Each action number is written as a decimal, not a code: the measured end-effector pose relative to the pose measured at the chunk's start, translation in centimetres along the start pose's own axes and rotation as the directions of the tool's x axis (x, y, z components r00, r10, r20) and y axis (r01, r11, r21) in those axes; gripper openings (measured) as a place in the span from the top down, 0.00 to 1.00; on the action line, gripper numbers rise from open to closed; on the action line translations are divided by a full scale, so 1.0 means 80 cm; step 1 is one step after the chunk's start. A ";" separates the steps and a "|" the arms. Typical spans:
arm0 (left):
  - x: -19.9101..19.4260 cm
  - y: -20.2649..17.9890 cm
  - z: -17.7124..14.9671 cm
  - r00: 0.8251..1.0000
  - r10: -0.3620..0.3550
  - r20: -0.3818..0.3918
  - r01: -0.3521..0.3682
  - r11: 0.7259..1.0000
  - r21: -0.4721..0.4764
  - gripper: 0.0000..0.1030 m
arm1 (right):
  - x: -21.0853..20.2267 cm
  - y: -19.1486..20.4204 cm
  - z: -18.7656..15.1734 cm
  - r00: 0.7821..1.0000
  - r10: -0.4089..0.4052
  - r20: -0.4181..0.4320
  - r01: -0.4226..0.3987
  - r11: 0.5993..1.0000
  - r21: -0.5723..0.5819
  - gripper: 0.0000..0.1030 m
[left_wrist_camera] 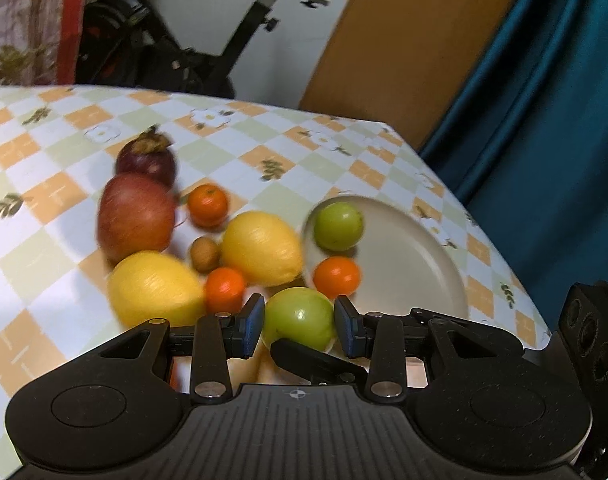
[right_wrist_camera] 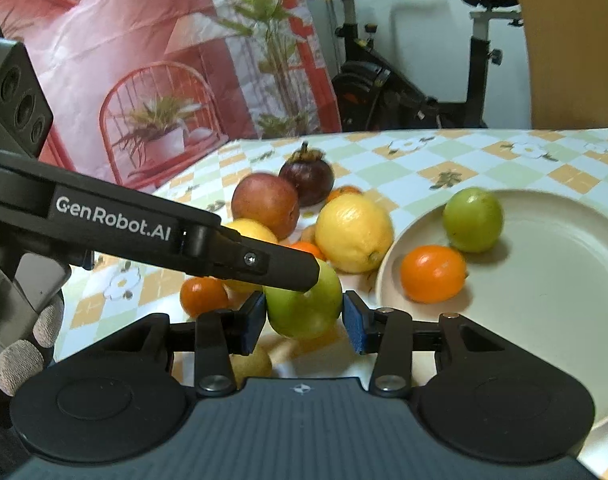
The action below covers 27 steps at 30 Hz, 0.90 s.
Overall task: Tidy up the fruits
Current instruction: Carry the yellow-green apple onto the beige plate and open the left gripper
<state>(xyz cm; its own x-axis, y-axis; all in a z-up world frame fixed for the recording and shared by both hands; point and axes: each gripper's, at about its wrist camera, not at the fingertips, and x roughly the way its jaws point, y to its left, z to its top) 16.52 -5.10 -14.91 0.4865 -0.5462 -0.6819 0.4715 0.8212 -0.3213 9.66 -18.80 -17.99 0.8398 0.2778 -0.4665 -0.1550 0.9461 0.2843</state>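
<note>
Where the left wrist view looks down its own fingers, the left gripper (left_wrist_camera: 299, 320) stands at a narrow opening with a green fruit (left_wrist_camera: 300, 316) between its blue pads. Both pads lie against the fruit's sides, so it looks clamped. One black finger (left_wrist_camera: 316, 358) of the other gripper crosses just under the fruit, on the camera's side. The fruit sits at the near left edge of a pale plate (left_wrist_camera: 416, 264). That plate holds a second green fruit (left_wrist_camera: 338, 226) and a small orange (left_wrist_camera: 337, 278), the two close together on its left part. To the left of the plate, on the checked tablecloth (left_wrist_camera: 44, 200), lie two lemons (left_wrist_camera: 264, 248), a red apple (left_wrist_camera: 136, 214), a mangosteen (left_wrist_camera: 146, 158) and more small oranges. This view is blurred.

In the right wrist view, the right gripper (right_wrist_camera: 304, 322) is also narrow, and its pads press the same green fruit (right_wrist_camera: 304, 312) from left and right. The left gripper's finger (right_wrist_camera: 280, 266) reaches in from the left, and its tip rests on the fruit's upper left. Both grippers thus hold one fruit crosswise. The plate (right_wrist_camera: 544, 280) lies just right of the fruit, with the second green fruit (right_wrist_camera: 473, 220) and the small orange (right_wrist_camera: 432, 274) on it. Gloved fingertips (right_wrist_camera: 20, 356) show at the left edge.
</note>
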 end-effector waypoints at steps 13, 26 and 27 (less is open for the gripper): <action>0.046 -0.066 0.014 0.998 -0.031 -0.057 0.038 0.991 0.125 0.61 | -0.043 -0.047 0.006 0.994 -0.104 0.024 0.101 0.988 0.118 0.57; 0.062 -0.046 0.022 0.998 0.032 -0.050 -0.027 0.994 0.102 0.61 | -0.017 -0.064 0.008 0.996 -0.082 -0.020 0.084 0.987 0.134 0.57; 0.063 -0.045 0.023 0.998 0.037 -0.045 -0.032 0.994 0.100 0.61 | -0.014 -0.064 0.009 0.996 -0.083 -0.020 0.085 0.988 0.126 0.57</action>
<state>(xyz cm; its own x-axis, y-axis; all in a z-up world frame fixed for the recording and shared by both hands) 18.61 -11.08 -15.98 0.4696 -0.5074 -0.7225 0.5270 0.8177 -0.2317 9.90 -24.07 -18.28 0.8389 0.2020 -0.5054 -0.0169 0.9378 0.3468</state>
